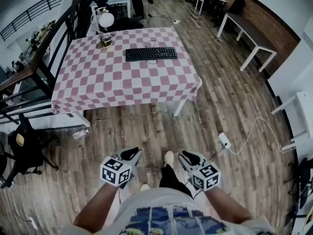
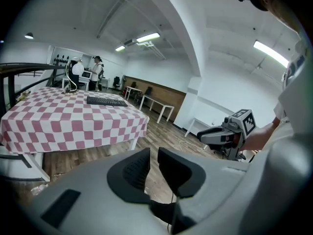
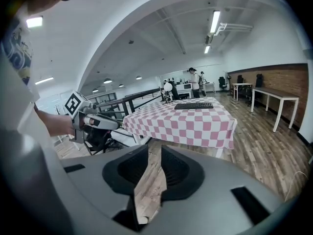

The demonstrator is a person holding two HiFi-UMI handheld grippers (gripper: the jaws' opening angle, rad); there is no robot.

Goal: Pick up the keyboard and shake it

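A black keyboard (image 1: 151, 54) lies on the far half of a table under a pink-and-white checked cloth (image 1: 117, 77), its cable trailing behind it. I stand well back from the table on the wooden floor. Both grippers are held low in front of me, far short of the keyboard. The left gripper (image 1: 131, 154) shows a narrow gap between its jaws with nothing in it. The right gripper (image 1: 187, 156) has a wider gap, also empty. The keyboard (image 2: 106, 101) is small and distant in the left gripper view, and the keyboard (image 3: 193, 105) likewise in the right gripper view.
A white globe lamp (image 1: 105, 19) stands at the table's far left corner. White tables (image 1: 247, 33) line the brick wall at right. A power strip (image 1: 224, 140) with its cord lies on the floor to my right, and a black chair (image 1: 24, 148) stands at left. A person (image 2: 96, 72) stands far behind the table.
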